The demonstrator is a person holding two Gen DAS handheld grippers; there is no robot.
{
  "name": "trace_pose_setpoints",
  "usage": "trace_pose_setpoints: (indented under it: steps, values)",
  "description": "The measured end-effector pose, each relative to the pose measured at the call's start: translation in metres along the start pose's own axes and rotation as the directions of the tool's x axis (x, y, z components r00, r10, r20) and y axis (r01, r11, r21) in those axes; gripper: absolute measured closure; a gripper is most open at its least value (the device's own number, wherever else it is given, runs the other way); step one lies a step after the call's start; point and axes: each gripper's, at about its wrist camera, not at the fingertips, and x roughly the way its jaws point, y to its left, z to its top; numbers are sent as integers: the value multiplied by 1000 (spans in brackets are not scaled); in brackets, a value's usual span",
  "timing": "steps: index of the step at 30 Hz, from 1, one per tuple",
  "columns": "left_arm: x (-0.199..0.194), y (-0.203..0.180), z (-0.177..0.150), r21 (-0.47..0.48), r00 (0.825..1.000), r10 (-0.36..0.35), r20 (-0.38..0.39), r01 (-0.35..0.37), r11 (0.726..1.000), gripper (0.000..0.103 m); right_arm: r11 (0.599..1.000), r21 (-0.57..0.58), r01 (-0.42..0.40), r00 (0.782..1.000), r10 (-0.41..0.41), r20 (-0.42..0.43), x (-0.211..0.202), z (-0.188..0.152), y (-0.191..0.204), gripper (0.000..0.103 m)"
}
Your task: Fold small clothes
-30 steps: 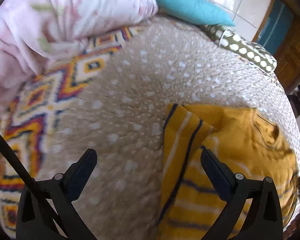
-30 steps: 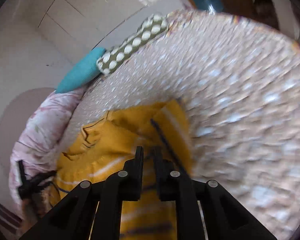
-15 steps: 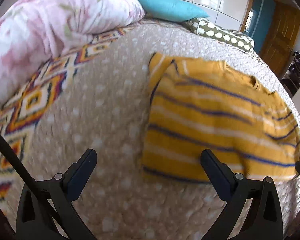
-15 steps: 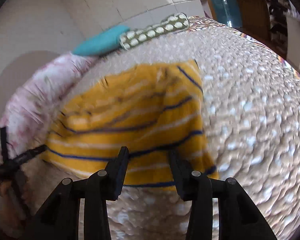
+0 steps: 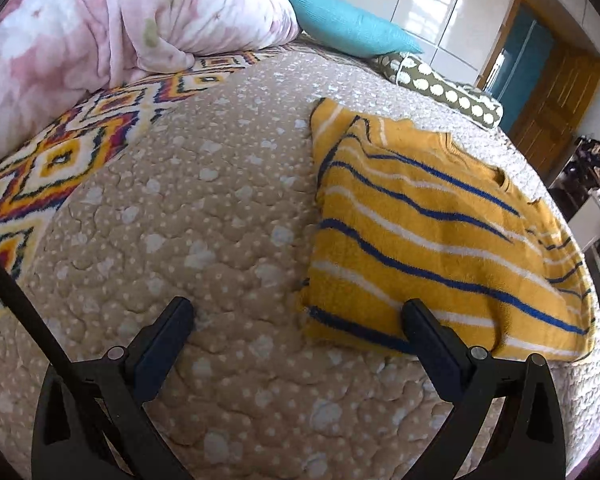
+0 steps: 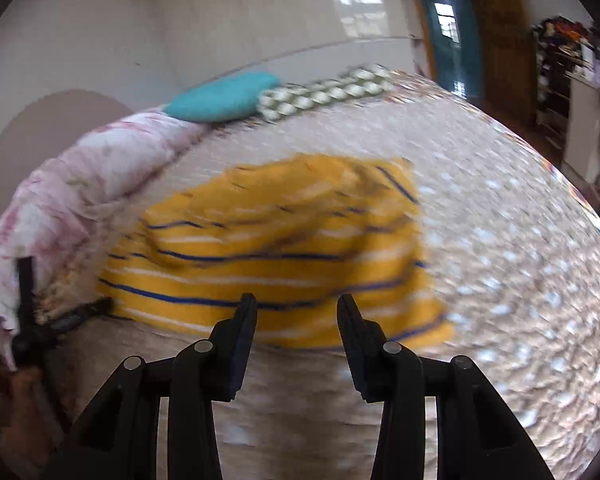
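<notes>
Yellow sweater [image 5: 432, 248] with blue and white stripes lies flat on the bed [image 5: 204, 216], folded to a rough rectangle, one sleeve end poking out at the far left corner. Bed cover is beige, quilted, with pale spots.

Left claw [image 5: 298, 320]: fingers spread wide, nothing between them. Its right finger [image 5: 428, 332] overlaps the sweater's near edge in view; contact cannot be told. Left finger [image 5: 168, 332] is over bare quilt, well clear of the sweater.

Right claw [image 6: 296, 316]: fingers parted, a moderate gap, holding nothing. It sits at the sweater's [image 6: 276, 252] near hem, tips just at the edge. Right wrist view is blurred, so fine detail of the cloth is lost. The left claw [image 6: 60, 320] shows in that view at the sweater's left corner.

Around the sweater:
- Pink floral comforter [image 5: 112, 28], bunched at the far left of the bed.
- Patterned blanket [image 5: 60, 152], orange, purple and white diamonds, under the comforter's edge.
- Teal pillow [image 5: 352, 24] at the head of the bed.
- Green pillow with white dots [image 5: 444, 88] just beside the teal one.
- Wooden door [image 5: 556, 100] beyond the far right corner of the bed.
</notes>
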Motion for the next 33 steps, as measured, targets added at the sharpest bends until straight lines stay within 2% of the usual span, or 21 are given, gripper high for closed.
trace_pose_setpoints:
  steps: [2, 4, 5, 6, 8, 11, 13, 14, 17, 21, 24, 28, 30, 33]
  values:
    - [-5, 2, -1, -15, 1000, -11, 10, 11, 1000, 0, 998, -28, -54, 998, 53, -19, 11, 10, 24, 58]
    - [-18, 7, -1, -42, 1000, -12, -13, 12, 999, 0, 993, -59, -101, 993, 97, -64, 34, 18, 52, 58]
    - [-28, 10, -4, -56, 1000, -26, -13, 25, 998, 0, 990, -70, -121, 990, 115, -84, 45, 21, 63, 62]
    - [-41, 15, -7, -71, 999, -41, 3, 41, 997, 0, 986, -92, -140, 985, 130, -112, 61, 23, 78, 67]
    - [-68, 26, -13, -80, 998, -39, 48, 43, 996, 0, 978, -125, -166, 976, 145, -166, 91, 24, 102, 67]
    - [-96, 43, -21, -78, 992, 82, 96, -74, 994, 0, 970, -143, -195, 958, 157, -241, 138, 18, 130, 67]
    - [-104, 56, -24, -90, 987, 125, 101, -116, 989, 0, 966, -113, -232, 934, 188, -305, 161, 11, 144, 67]
    - [-106, 62, -26, -100, 986, 136, 100, -126, 987, 0, 965, -104, -240, 928, 197, -316, 165, 7, 150, 65]
    - [-111, 77, -29, -143, 983, 152, 105, -136, 980, 0, 958, -175, -227, 936, 166, -310, 161, -3, 170, 59]
    - [-114, 83, -29, -173, 985, 126, 119, -104, 979, 0, 948, -232, -219, 943, 144, -302, 149, -12, 181, 58]
    - [-115, 73, -28, -144, 989, 98, 113, -81, 986, 0, 947, -200, -251, 940, 188, -286, 135, -15, 173, 58]
    - [-115, 52, -32, -80, 985, 115, 126, -105, 991, 0, 947, -178, -267, 940, 215, -263, 109, -20, 154, 58]
    - [-107, 46, -34, -62, 986, 130, 107, -123, 990, 0, 943, -232, -236, 953, 178, -247, 93, -25, 147, 58]
    - [-96, 43, -39, -63, 990, 123, 66, -119, 991, 0, 930, -336, -148, 976, 83, -202, 69, -33, 133, 58]
